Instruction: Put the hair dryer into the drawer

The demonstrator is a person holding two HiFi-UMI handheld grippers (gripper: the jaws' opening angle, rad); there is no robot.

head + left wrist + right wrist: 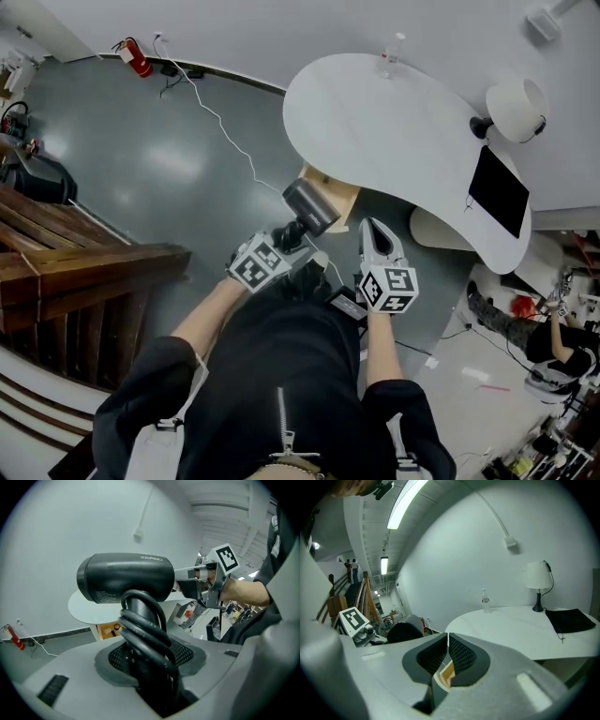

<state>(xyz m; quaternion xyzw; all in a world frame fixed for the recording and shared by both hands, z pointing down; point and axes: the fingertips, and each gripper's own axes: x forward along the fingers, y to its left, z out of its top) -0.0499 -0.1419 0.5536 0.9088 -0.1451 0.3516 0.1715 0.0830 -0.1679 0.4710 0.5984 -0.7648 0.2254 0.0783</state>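
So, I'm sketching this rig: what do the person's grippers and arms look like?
Both the left gripper and right gripper have pale grey shells, a white cube of black square markers, and dark mesh-textured pads inside each claw. The person wears black short sleeves.

black plastic hair dryer (311, 206): one
two-jaw grippers: two, left gripper (296, 232) and right gripper (373, 228)
white curved table (394, 122): one
white table lamp (516, 108): one
clear plastic bottle (392, 52): one
flat black rectangular pad (499, 190): one
red fire extinguisher (136, 56): one
open light wooden drawer (339, 193): one
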